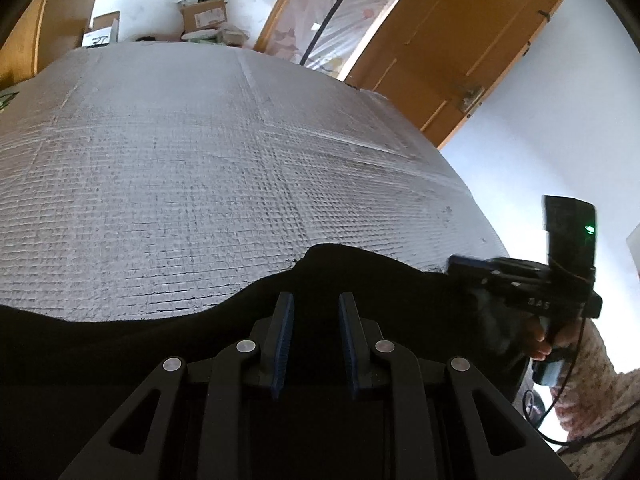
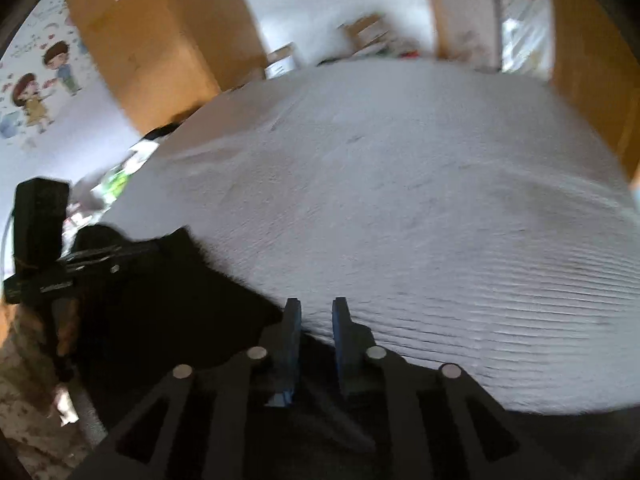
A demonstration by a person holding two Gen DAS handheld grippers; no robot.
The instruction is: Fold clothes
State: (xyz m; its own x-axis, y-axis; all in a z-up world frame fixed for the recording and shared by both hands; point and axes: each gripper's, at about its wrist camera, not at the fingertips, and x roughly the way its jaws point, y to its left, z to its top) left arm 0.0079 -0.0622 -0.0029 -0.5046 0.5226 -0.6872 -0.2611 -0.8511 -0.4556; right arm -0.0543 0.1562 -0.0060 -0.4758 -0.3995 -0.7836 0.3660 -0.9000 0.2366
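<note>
Currently, left gripper [image 1: 316,308] parted over black garment [image 1: 160,344], nothing pinched. Right gripper [image 2: 316,312] also parted and empty, cloth edge below its tips on grey mat [image 2: 440,200]. Risk: closing on several bunched layers, or missing the edge, skewing fold.

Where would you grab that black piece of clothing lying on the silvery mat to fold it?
Take the black garment by its far edge, where it ends against the bare mat. That edge is free and wavy, with a raised hump near the middle, so fingers coming from the near side, angled down over the cloth, could probably pinch it. How many layers lie there cannot be told.
</note>
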